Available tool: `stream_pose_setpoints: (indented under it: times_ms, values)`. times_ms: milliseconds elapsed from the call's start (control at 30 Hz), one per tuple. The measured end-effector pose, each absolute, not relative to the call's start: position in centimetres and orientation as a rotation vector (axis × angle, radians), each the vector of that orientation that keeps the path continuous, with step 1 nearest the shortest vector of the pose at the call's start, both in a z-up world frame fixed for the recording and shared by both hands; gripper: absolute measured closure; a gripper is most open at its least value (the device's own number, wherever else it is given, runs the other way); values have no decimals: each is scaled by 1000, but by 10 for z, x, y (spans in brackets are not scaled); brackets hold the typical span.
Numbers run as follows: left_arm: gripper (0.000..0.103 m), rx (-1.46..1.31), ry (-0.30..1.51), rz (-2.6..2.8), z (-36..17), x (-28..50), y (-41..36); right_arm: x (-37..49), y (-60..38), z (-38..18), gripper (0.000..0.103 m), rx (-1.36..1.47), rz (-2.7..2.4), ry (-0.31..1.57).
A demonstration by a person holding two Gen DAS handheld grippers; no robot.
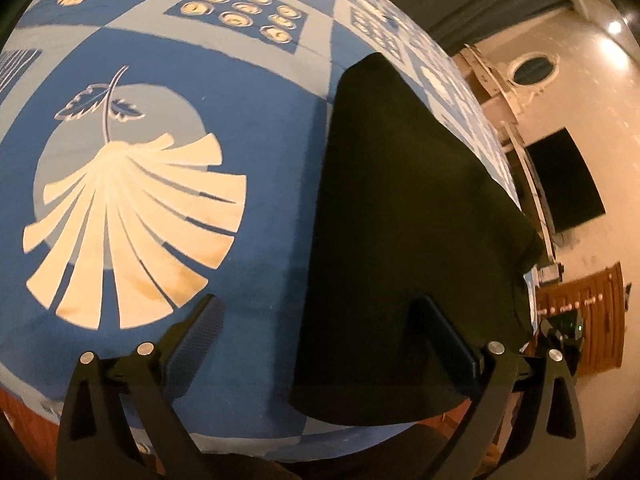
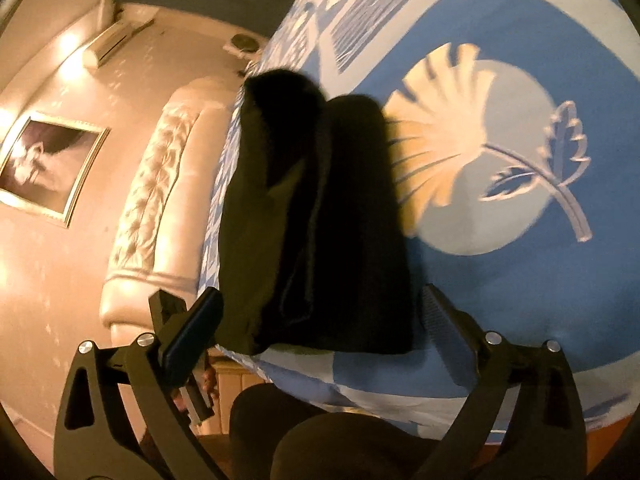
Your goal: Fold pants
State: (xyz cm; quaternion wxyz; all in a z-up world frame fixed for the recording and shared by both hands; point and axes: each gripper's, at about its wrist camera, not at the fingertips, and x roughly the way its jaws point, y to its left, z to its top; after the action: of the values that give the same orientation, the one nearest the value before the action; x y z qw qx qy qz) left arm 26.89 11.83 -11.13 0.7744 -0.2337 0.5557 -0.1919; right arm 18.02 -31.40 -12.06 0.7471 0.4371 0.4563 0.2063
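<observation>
Hovering with both the left gripper [image 1: 316, 320] and right gripper [image 2: 320, 312] spread wide and empty, we should check the folded pants [image 1: 404, 216] lie flat at the bedspread [image 1: 256, 120] edge

Matt cloth on a printed bed
Dark matt pants [image 1: 408, 200] lie on the smooth printed bedspread [image 1: 248, 80]; gripper fingers [image 2: 444, 320] matt black, ribbed pads.

Motion-blurred bedspread [image 2: 500, 240], right view.
</observation>
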Motion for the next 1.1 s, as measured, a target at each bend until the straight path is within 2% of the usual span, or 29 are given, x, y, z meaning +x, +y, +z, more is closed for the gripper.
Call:
stream_pose_setpoints:
  times_ms: [433,467,567,733,800,833,867,1000,1100]
  values:
    - [6,-691,1203,-624,-117,273,114,195,-291,-117,7,854,512,1024]
    - [6,-699,1204,-636,-118,274,114,195,-290,-117,9,851,508,1024]
    - [6,-738,1221,-694,-120,276,114,194,-294,-120,30,844,480,1035]
    - [6,-683,1261,-702,-120,279,105,192,-298,-125,45,865,480,1028]
    - [7,-650,1268,-703,-118,280,102,191,-299,-127,56,877,487,1015]
    - [29,-635,1265,-699,-117,279,101,191,-299,-128,57,883,490,1007]
    - [42,-587,1275,-676,-117,278,98,191,-300,-128,59,893,503,996]
    - [60,-607,1269,-642,-118,274,107,198,-299,-128,61,936,543,968]
    - [68,-590,1235,-628,-113,267,112,203,-294,-125,61,930,560,956]
